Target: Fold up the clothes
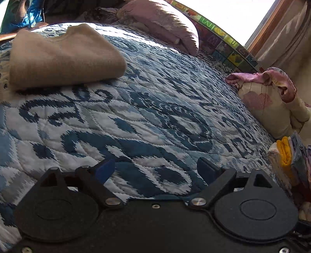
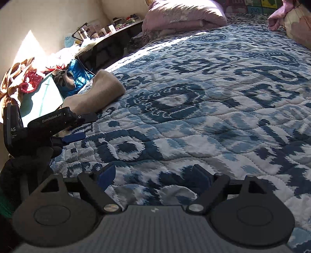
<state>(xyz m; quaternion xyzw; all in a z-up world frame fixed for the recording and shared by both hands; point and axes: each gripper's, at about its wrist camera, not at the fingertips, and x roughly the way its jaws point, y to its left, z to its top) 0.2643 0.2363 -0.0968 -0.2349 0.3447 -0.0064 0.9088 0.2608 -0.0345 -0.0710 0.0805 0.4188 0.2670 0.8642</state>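
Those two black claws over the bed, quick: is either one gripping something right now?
Left gripper: open, nothing between its fingers, only the quilt below.
Right gripper: open, holding nothing.

Bed with folded sweater, seen from the right gripper (image 2: 154, 175).
Jaws wide, empty, over blue-white quilt (image 2: 213, 101); tan sweater (image 2: 101, 91) folded at left edge; left gripper (image 2: 81, 126) just beside it; pink pillow (image 2: 182, 17) beyond.

A tan sweater (image 1: 64, 58) (folded flat) lies on the quilt (image 1: 155, 116).
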